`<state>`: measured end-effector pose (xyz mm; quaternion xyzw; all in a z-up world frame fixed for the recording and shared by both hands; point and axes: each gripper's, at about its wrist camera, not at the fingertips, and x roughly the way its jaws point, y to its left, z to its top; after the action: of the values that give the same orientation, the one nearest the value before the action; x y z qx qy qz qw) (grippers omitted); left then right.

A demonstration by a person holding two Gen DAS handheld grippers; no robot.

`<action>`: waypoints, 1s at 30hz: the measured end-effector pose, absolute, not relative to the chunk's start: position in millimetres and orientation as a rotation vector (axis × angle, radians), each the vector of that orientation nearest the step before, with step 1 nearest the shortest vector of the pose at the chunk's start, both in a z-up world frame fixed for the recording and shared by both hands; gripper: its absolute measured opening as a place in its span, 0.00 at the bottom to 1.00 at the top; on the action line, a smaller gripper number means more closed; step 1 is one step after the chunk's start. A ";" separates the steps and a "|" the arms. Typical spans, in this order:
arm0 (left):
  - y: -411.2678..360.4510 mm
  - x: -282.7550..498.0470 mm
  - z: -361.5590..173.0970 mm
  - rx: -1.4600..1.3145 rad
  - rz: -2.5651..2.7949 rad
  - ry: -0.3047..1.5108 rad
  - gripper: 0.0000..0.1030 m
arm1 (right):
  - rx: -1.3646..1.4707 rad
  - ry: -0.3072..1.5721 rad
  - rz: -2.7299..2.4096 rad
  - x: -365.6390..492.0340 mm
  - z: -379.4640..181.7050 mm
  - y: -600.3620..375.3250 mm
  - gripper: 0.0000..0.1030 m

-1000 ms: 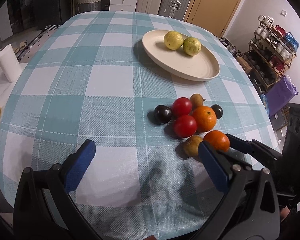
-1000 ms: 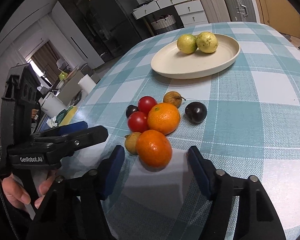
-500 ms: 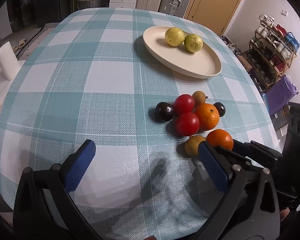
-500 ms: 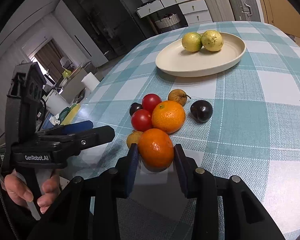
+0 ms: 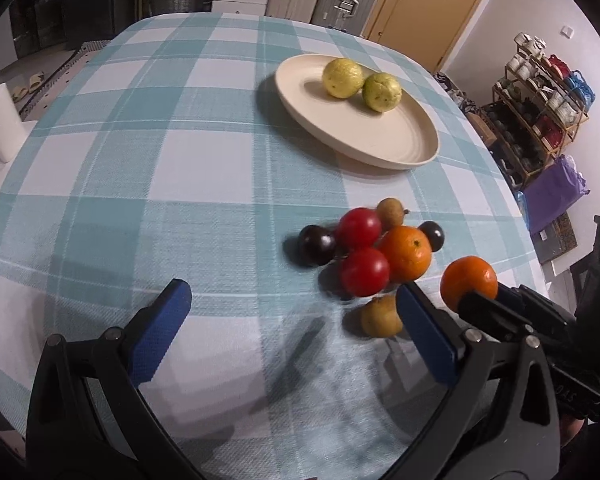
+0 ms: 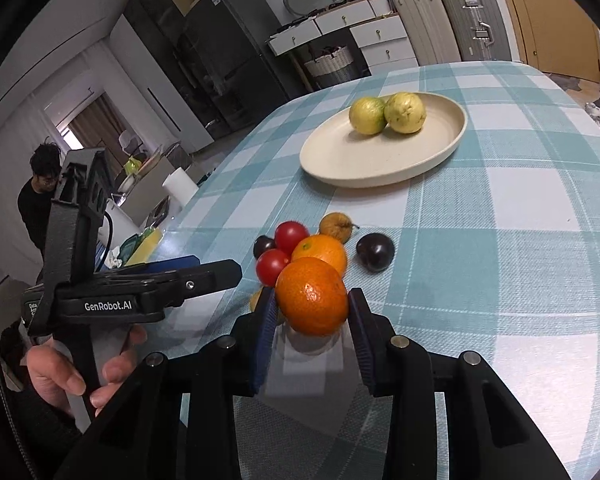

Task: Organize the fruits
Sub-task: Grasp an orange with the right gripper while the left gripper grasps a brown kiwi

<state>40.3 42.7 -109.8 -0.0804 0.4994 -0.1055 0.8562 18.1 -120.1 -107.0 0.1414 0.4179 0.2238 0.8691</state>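
Note:
My right gripper (image 6: pixel 312 312) is shut on an orange (image 6: pixel 312 296) and holds it just above the checked tablecloth; the held orange also shows in the left wrist view (image 5: pixel 469 283). A cluster of fruit lies beyond: a second orange (image 6: pixel 320 252), two red tomatoes (image 6: pixel 290 236), two dark plums (image 6: pixel 375 252) and two small brown fruits (image 6: pixel 335 226). A cream plate (image 6: pixel 340 168) holds two yellow-green fruits (image 6: pixel 386 114). My left gripper (image 5: pixel 288 320) is open and empty, low over the cloth left of the cluster.
The table's right edge runs close to the fruit (image 5: pixel 532 248). A white paper roll (image 5: pixel 0 124) stands off the table's left side. A shelf with cups (image 5: pixel 540 92) and a purple bag (image 5: pixel 556 192) stand on the right.
My right gripper closed on the nearest orange and lifted it off the cloth. The left gripper drew a little nearer to the fruit cluster.

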 end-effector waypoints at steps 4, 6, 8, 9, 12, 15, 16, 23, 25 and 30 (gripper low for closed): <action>29.4 39.8 -109.8 -0.152 -0.264 1.060 0.99 | 0.298 0.866 0.455 18.1 -104.4 -127.6 0.35; 20.9 37.7 -110.5 -0.126 -0.283 1.063 0.99 | 0.301 0.862 0.448 18.2 -102.9 -131.6 0.35; 14.4 35.4 -112.6 -0.104 -0.297 1.070 0.93 | 0.300 0.856 0.439 17.9 -101.6 -135.8 0.35; 10.0 34.3 -114.2 -0.083 -0.302 1.076 0.86 | 0.299 0.852 0.433 17.7 -100.8 -138.2 0.35; -2.5 33.4 -120.8 -0.029 -0.316 1.104 0.72 | 0.303 0.844 0.419 17.6 -99.2 -145.3 0.35; -11.3 30.4 -121.9 -0.005 -0.333 1.100 0.66 | 0.308 0.836 0.411 17.1 -97.6 -149.9 0.35; -13.9 29.7 -121.8 0.002 -0.340 1.099 0.63 | 0.310 0.833 0.409 16.5 -97.1 -150.7 0.35; -16.8 27.3 -121.4 -0.006 -0.362 1.108 0.25 | 0.312 0.828 0.412 15.5 -97.0 -151.6 0.35; -14.6 26.8 -120.1 -0.008 -0.357 1.103 0.25 | 0.315 0.830 0.413 16.3 -97.6 -151.6 0.35; -6.3 23.3 -115.7 -0.042 -0.372 1.091 0.25 | 0.319 0.822 0.420 16.2 -95.4 -150.1 0.35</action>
<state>23.3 -6.3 -115.7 -0.0197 0.5159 -0.1757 0.8382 16.2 -150.1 -95.4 0.1534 0.3950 0.2019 0.8830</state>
